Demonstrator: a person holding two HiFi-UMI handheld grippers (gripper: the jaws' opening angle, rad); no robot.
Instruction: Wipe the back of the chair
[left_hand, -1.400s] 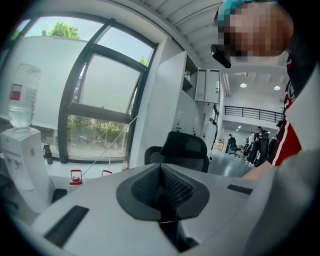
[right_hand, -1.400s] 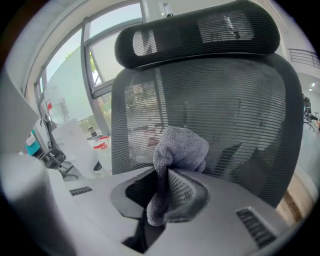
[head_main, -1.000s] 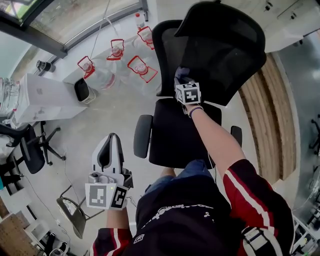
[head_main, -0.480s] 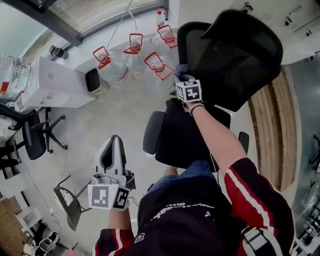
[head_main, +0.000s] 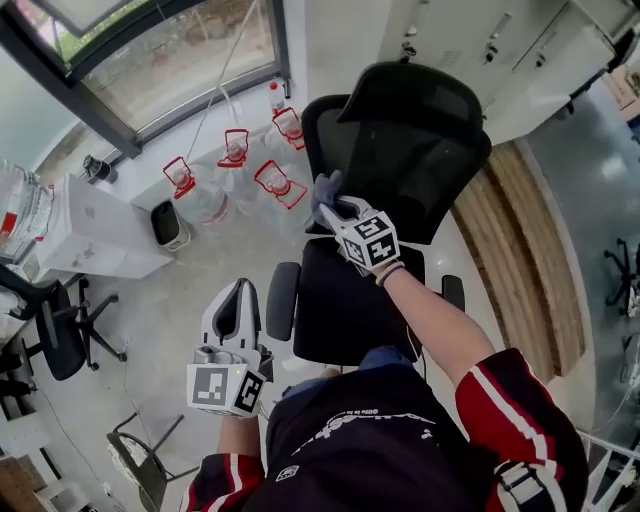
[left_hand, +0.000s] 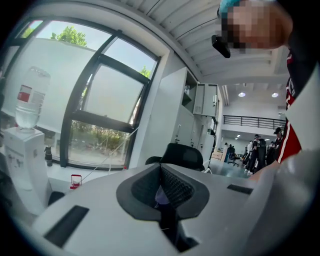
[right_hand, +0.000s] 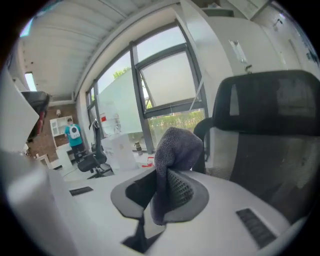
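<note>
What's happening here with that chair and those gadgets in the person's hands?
A person is cleaning a black office chair with hand-held tongs. The right tongs are shut on a grey cloth, held up by the side edge of the chair's mesh back; whether the cloth touches it isn't clear. The left tongs are shut and idle, held low beside the seat.

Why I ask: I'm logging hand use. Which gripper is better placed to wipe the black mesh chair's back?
Right. The right gripper is shut on the grey cloth, right beside the black mesh chair back. The left gripper, shut and empty, hangs low, away from it.
</note>
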